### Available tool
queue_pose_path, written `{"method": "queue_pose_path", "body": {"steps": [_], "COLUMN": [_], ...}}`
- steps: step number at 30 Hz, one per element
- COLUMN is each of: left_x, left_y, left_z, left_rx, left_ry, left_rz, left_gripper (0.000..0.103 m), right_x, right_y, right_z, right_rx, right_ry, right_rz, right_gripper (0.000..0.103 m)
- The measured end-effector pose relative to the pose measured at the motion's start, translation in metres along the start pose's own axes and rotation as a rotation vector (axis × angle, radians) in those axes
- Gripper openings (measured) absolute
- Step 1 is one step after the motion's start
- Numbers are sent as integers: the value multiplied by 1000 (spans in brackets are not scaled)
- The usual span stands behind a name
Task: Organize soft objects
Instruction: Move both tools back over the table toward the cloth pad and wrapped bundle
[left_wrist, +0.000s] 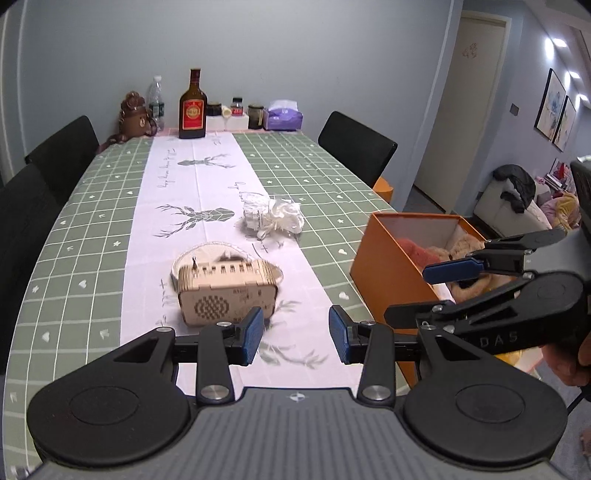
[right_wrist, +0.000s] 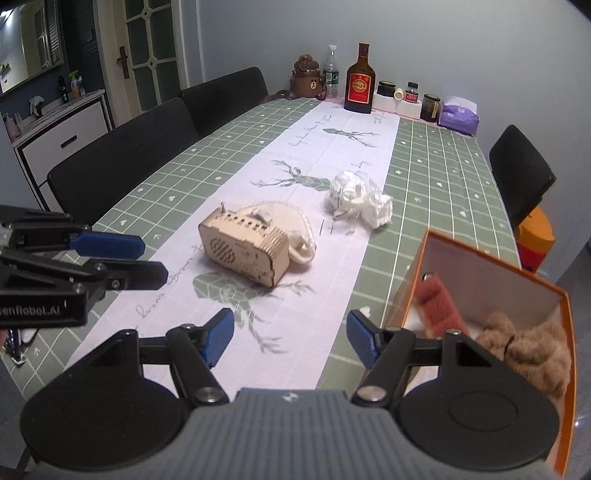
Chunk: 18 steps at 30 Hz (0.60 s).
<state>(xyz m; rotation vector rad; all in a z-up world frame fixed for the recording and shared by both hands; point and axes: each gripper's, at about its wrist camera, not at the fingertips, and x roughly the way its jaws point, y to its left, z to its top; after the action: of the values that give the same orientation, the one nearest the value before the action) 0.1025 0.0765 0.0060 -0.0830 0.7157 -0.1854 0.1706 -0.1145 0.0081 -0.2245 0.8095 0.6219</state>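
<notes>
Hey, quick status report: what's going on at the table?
Left gripper and right gripper open, empty. Crumpled white cloth bundle waits; orange cardboard box holds plush. Wooden box nearer.

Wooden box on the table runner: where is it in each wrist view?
Left wrist: wooden box lower centre, just beyond the left pad.
Right wrist: wooden box centre, left of the orange box.
Shared landmark: brown bottle at the table's far end.

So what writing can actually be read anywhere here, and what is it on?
"enRobot.AI", start cut off: side of the left gripper.
"DAS": body of the right gripper.
Red label on the brown bottle: too small to read.
Script on the white table runner: illegible.
Engraving on the wooden box: blurred.
</notes>
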Motion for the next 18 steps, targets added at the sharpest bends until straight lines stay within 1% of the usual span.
{"method": "queue_pose_path", "body": {"steps": [3,6,7,8,9,11,13,16,17,18], "left_x": [13,31,39,50,62,88,112,145,155,164], "left_y": [10,18,20,23,26,35,43,58,65,71], "left_z": [27,55,63,70,78,89,98,109,112,114], "left_rx": [-8,-23,-23,-24,-26,-44,-66,-74,-71,-58], "left_ry": [50,83,108,146,191,271,322,362,368,374], "left_rz": [-2,5,2,-6,-18,-34,-17,42,59,75], "left_gripper": [47,47,49,54,56,56,56,56,58,63], "right_x": [11,26,32,38,43,55,67,89,98,107], "right_y": [-9,-21,-24,-28,-31,-37,-42,-49,-51,-54], "right_z": [20,39,45,52,57,67,75,88,93,98], "right_rx": [1,13,17,20,22,25,21,6,3,0], "right_ry": [22,40,45,51,56,68,75,94,104,115], "right_rz": [0,1,-2,-3,-2,2,8,4,6,9], "right_gripper": [67,67,67,67,67,67,67,67,67,67]}}
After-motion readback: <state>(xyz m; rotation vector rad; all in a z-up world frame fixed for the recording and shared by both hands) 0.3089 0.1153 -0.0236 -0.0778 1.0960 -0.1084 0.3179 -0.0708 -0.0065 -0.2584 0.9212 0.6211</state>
